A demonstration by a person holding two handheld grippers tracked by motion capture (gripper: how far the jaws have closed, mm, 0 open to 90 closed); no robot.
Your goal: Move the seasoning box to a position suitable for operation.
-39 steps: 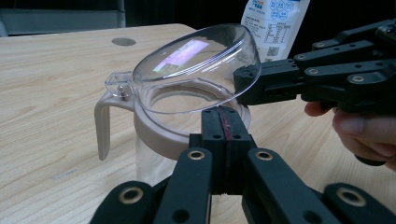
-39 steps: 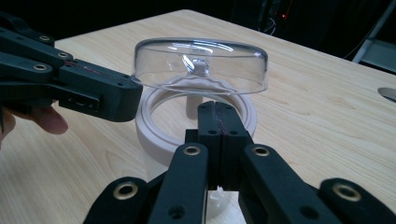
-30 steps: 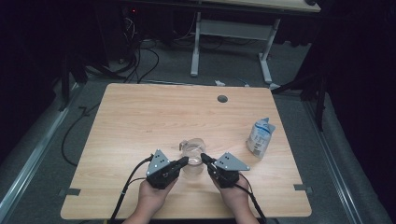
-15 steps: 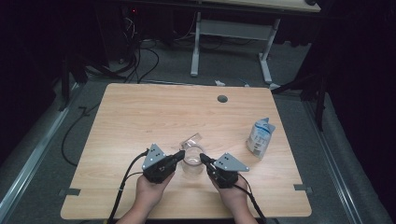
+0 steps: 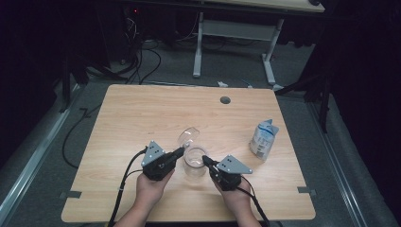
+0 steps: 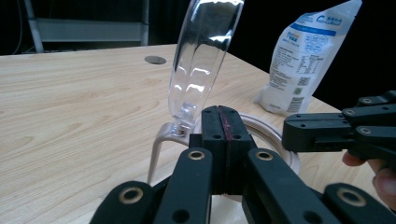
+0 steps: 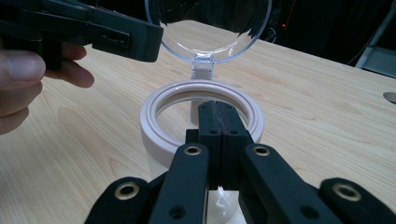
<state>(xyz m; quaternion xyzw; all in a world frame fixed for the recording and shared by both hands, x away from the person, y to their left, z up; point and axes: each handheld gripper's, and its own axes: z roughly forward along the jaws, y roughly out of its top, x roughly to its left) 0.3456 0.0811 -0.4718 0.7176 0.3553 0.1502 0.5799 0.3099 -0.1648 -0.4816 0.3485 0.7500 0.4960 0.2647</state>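
Jar [image 5: 195, 158] of clear plastic with a pale ring collar is sitting right between my two grippers, its hinged clear lid [image 5: 188, 136] standing open and tilted up on the far side. I am holding my left gripper [image 5: 181, 151] with its jaws pressed fully together, gripping nothing, the tips resting at the jar's left rim; in the left gripper view the closed jaws [image 6: 223, 135] are lying just in front of the collar [image 6: 271, 128], beside the lid's hinge. I am holding my right gripper [image 5: 205, 160] the same way, jaws clamped together and empty, tips at the jar's right rim; in the right gripper view they [image 7: 219, 123] are reaching over the near edge of the collar [image 7: 154, 123], with the raised lid [image 7: 208, 28] straight beyond. Whether either tip is actually touching the rim I cannot tell. Farther out to my right, well apart from the jar, a white and blue pouch [image 5: 263, 140] is standing upright on the wooden table [image 5: 142, 109].
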